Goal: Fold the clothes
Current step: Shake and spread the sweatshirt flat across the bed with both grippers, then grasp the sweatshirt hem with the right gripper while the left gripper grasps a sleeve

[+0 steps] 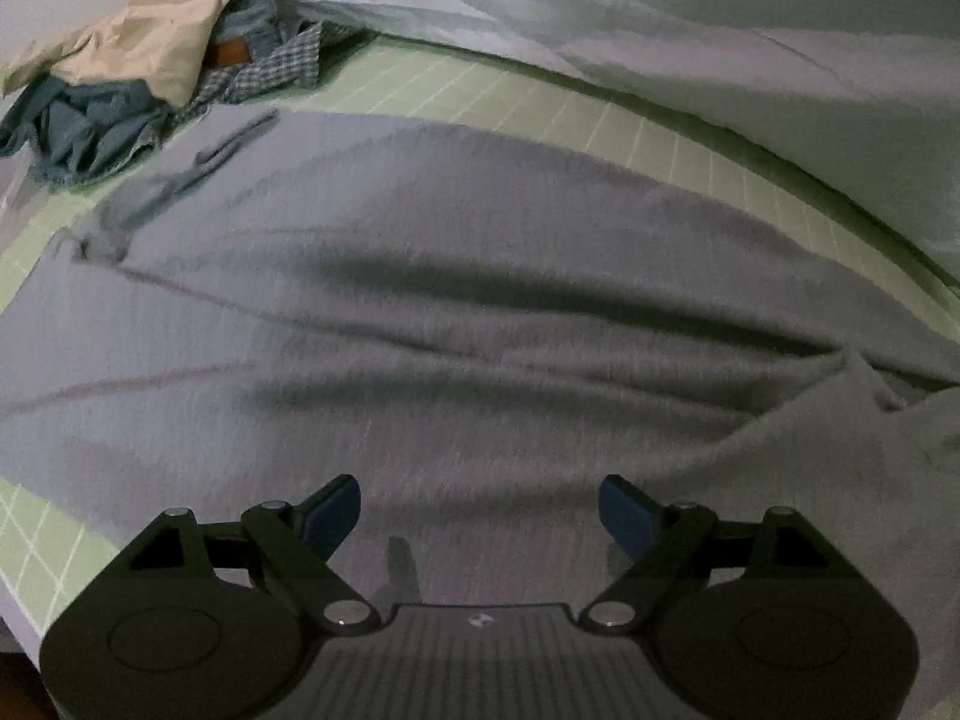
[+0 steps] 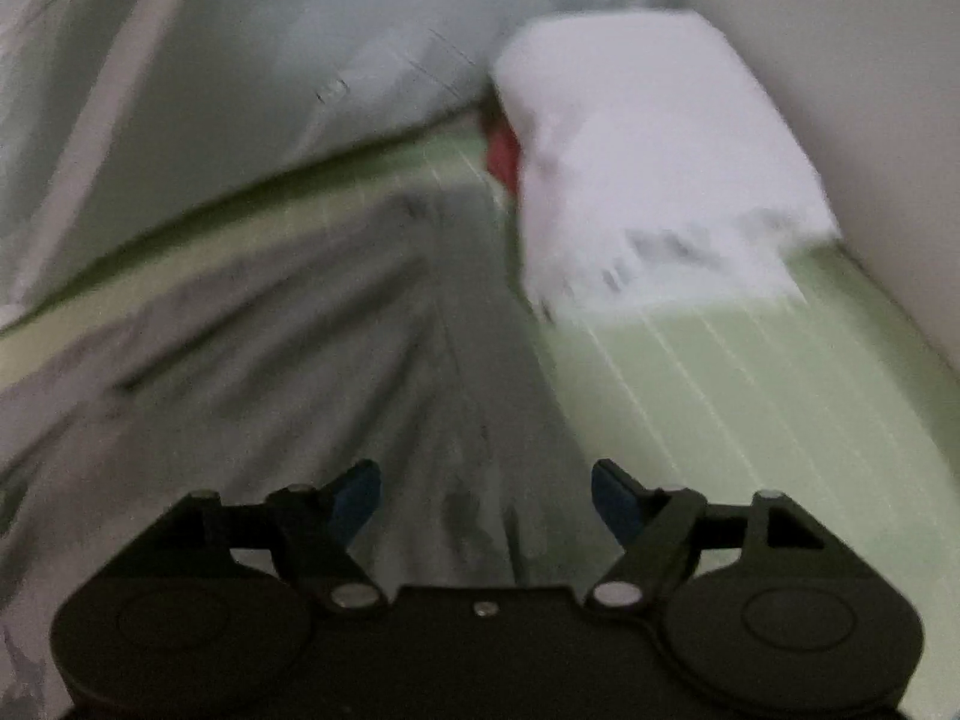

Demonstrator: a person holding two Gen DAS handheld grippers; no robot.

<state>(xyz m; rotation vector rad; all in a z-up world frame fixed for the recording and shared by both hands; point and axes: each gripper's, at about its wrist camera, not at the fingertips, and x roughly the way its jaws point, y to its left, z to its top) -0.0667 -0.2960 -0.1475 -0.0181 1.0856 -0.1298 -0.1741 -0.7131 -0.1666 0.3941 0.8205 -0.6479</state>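
The left gripper [image 1: 480, 510] hangs over a grey garment [image 1: 456, 312] with its blue-padded fingers [image 1: 333, 513] spread wide apart, nothing between them and no pad pressing on the cloth. The right gripper [image 2: 486, 495] likewise has its fingers [image 2: 360, 495] standing well apart, with nothing clamped; grey cloth lies below the gap, though the right wrist view is blurred and contact with it cannot be told. The grey garment is spread flat on a bed with a pale green sheet lined in white [image 1: 630, 132]. In the left wrist view its long axis runs across the picture from left to right, with long creases following that line. In the right wrist view a narrower stretch of the grey garment [image 2: 432, 324] runs away from the fingers toward a white pillow [image 2: 648, 156]. A pile of other clothes [image 1: 150, 78], cream, blue and checked, sits at the far left of the bed, just beside the garment's far corner. A pale blanket [image 1: 600, 6] lies bunched along the bed's far side.
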